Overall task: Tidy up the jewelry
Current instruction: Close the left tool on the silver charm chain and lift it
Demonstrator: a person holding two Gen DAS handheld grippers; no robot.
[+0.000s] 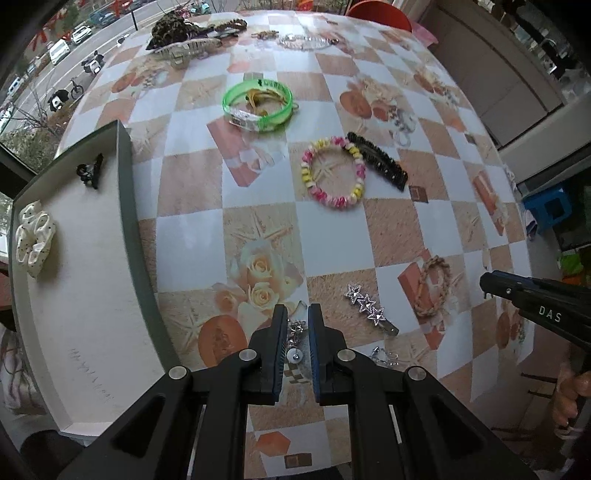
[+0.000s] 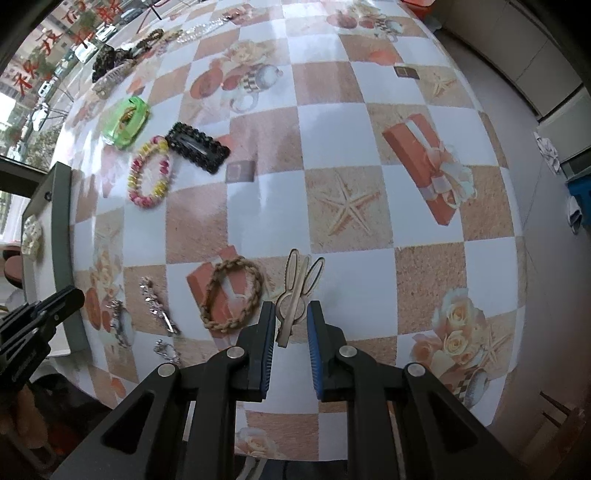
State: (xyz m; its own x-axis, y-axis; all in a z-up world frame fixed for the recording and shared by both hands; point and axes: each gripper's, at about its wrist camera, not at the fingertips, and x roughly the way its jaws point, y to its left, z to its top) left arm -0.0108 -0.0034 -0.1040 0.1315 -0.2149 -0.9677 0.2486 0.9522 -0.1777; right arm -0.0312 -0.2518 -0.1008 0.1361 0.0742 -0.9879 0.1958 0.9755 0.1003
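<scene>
My left gripper is open, its jaws on either side of a silver chain piece with a pearl on the table. My right gripper is open, its jaws around a beige rabbit-ear hair clip that lies flat. A white tray at the left holds a white dotted scrunchie and a small black claw clip. On the table lie a silver star clip, a braided tan band, a pink-yellow bracelet, a black hair clip and a green bangle.
At the far edge lie a leopard scrunchie, a beige claw clip and a clear bead string. Another small silver piece lies near the front edge. A blue stool stands on the floor at the right.
</scene>
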